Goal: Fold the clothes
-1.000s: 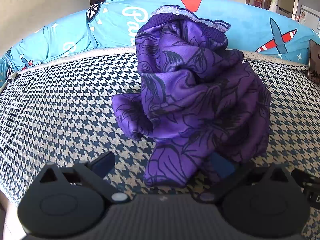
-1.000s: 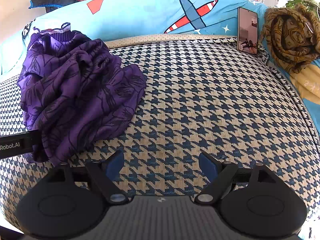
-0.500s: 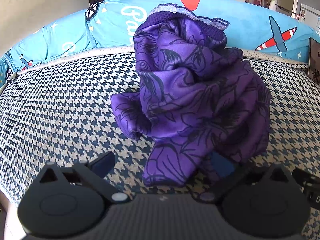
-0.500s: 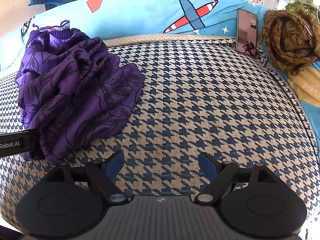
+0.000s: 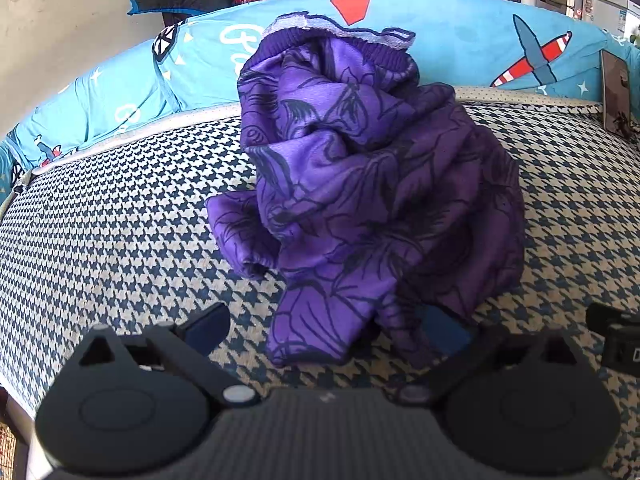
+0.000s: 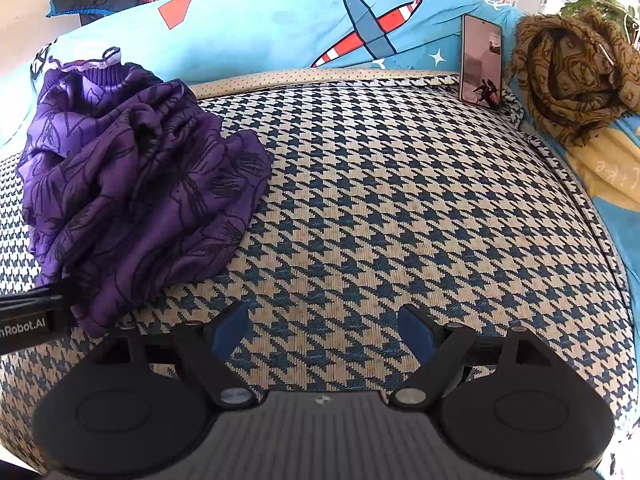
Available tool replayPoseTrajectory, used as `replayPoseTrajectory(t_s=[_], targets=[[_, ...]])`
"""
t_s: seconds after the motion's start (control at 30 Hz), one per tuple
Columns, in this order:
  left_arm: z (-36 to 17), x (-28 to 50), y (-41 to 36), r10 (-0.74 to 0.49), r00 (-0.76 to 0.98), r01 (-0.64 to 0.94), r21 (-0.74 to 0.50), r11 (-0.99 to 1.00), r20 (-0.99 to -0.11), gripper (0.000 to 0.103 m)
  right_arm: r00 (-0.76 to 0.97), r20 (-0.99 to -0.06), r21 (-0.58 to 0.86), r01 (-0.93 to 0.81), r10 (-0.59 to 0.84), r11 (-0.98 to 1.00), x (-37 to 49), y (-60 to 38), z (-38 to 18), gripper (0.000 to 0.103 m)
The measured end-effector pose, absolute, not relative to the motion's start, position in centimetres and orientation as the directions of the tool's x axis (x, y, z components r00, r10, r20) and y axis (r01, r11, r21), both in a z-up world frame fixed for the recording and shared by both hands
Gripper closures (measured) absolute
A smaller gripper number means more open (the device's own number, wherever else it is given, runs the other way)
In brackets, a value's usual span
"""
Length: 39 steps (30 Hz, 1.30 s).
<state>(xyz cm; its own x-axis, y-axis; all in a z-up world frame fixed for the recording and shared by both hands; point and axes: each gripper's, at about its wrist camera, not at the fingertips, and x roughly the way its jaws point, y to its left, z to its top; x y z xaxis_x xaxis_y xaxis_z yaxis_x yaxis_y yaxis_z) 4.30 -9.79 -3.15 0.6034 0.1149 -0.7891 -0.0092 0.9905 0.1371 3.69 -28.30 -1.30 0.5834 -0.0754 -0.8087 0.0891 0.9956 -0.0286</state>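
Observation:
A crumpled purple garment with dark flower outlines and a ribbed hem on top lies heaped on the houndstooth bed cover. My left gripper is open right in front of it. The heap's lowest flap reaches down between its blue fingertips, and cloth partly covers the right one. In the right wrist view the same garment sits at the left. My right gripper is open over bare cover, to the right of the heap and apart from it, holding nothing.
A blue aeroplane-print pillow lines the far side. A phone leans upright against it at the back right. A brown patterned scarf is bunched in the far right corner. The left gripper's housing shows at the right view's left edge.
Both grippers stay open and the purple heap keeps its shape. The right wrist view has drifted a little, so the garment and phone sit slightly further left in it.

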Motion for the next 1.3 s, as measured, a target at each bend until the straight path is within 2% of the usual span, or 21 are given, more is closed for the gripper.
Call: replayPoseTrajectory(t_s=[0.37,1.3], targets=[[-2.7,2.6,-11.2,0.134,0.62,0.023,0.189,0.982,-0.773,0.0,0.572,-0.812,-0.056,0.117,-0.113,0.992,4.8,-27.9,-1.9,0.021],[-1.7,2.1,-9.4,0.126,0.624,-0.004,0.158,0.987,-0.771,0.0,0.573,-0.812,-0.075,0.084,-0.11,0.994,5.7,-25.9,-2.4,0.021]])
